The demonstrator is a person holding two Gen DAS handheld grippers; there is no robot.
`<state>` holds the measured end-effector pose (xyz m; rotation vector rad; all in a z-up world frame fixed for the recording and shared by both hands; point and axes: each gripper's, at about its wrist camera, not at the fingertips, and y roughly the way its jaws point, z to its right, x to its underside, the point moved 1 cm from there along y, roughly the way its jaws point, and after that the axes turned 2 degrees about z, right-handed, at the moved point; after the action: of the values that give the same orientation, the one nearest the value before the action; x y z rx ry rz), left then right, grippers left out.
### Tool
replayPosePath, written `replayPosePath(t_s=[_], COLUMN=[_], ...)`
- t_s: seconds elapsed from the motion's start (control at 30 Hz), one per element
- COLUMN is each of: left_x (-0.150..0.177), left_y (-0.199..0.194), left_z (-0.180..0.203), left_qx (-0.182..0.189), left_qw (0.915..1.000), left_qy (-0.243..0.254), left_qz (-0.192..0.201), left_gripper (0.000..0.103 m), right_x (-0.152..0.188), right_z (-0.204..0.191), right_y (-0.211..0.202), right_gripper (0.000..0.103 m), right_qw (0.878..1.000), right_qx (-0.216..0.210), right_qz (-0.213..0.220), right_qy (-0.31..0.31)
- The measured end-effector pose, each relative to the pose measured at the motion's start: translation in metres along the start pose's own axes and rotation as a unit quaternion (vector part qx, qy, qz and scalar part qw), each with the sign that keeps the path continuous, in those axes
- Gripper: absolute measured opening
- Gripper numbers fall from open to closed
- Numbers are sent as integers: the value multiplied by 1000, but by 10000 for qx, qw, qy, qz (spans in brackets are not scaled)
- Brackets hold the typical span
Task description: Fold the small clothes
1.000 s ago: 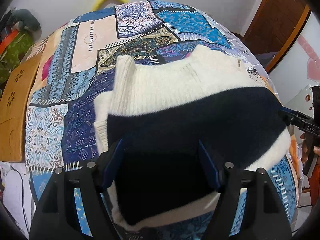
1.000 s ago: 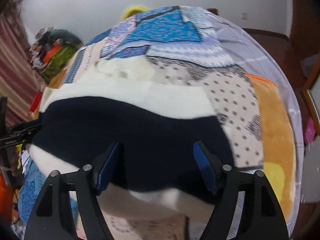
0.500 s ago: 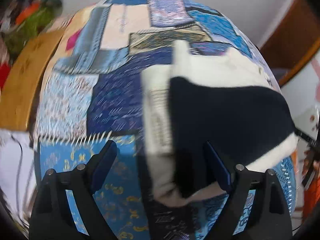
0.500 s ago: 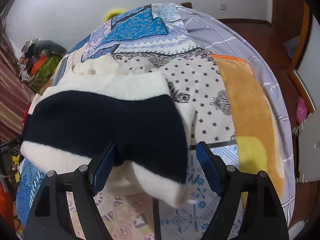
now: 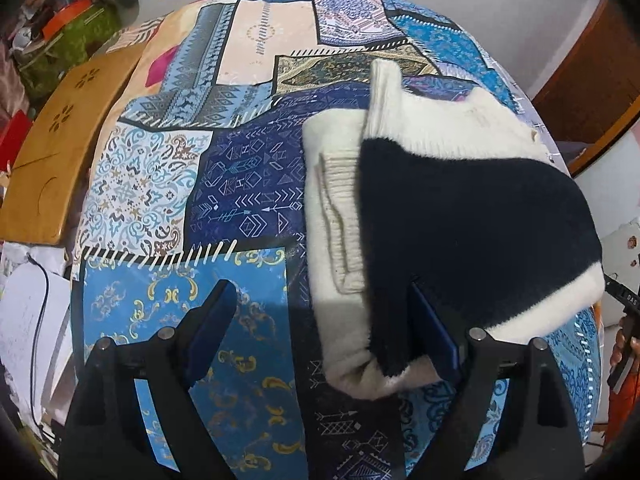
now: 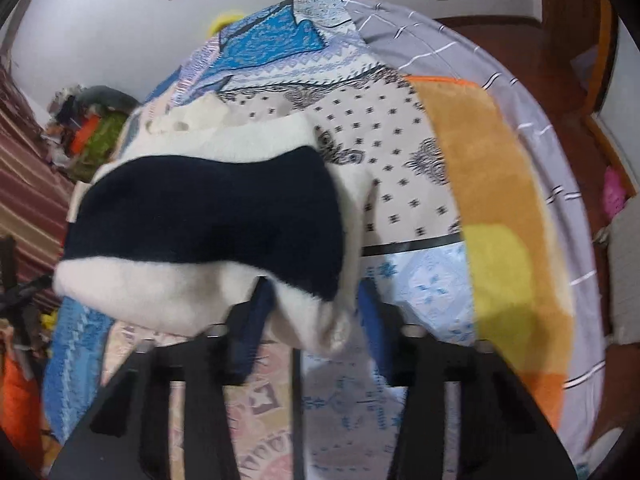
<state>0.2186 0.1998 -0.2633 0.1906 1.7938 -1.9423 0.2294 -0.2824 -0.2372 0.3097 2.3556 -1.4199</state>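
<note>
A folded knit sweater, cream with a wide navy band, lies on the patchwork bed cover. My left gripper stands open at the sweater's left edge. That edge lies between the jaws, close against the right finger, and the left finger is over bare cover. In the right wrist view the sweater shows its near right corner between the fingers of my right gripper. Its jaws are closing, and the cream corner fills the gap between the pads. The picture there is slightly blurred.
A wooden board runs along the bed's left side, with a heap of clutter beyond it. An orange and yellow blanket lies right of the sweater. The right gripper's tip and the hand that holds it show at the edge.
My left gripper slid left from over the navy middle to the sweater's left edge. My right gripper slid to the right corner and its jaws narrowed around it.
</note>
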Motion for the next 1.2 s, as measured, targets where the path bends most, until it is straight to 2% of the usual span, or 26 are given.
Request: replayPosePath(t_s=[0.1, 0.27, 0.4, 0.53, 0.57, 0.7, 0.8, 1.0, 1.2], left_x=[1, 1, 3, 9, 12, 24, 35, 55, 49], left_y=[2, -2, -7, -15, -18, -27, -31, -31, -28], left_z=[-1, 3, -4, -13, -16, -13, -6, 13, 27], left_qx=[-113, -319, -202, 120, 218, 550, 882, 1512, 1809], left_qw=[9999, 9994, 9998, 9988, 9980, 9954, 9916, 9804, 9747], left_qy=[42, 137, -66, -465, -574, -750, -868, -1088, -1188], left_qz=[24, 88, 49, -89, -116, -250, -383, -648, -567], left_gripper=[90, 92, 92, 92, 92, 92, 92, 92, 92], right_x=[-1, -9, -15, -21, -22, -26, -26, -24, -19], right_z=[-5, -4, 1, 4, 2, -17, -41, -91, -122], right_y=[-1, -7, -19, -32, -33, -41, -43, -32, -8], right_gripper=[19, 19, 19, 20, 23, 44, 53, 65, 65], right_qw=[9996, 9972, 9955, 9970, 9973, 9974, 9959, 9910, 9855], right_qx=[212, 674, 858, 661, 621, 504, 507, 241, 191], right_qz=[119, 223, 385, 371, 380, 503, 580, 553, 411], right_qy=[-156, -246, -92, 127, 136, -82, -474, -1193, -1634])
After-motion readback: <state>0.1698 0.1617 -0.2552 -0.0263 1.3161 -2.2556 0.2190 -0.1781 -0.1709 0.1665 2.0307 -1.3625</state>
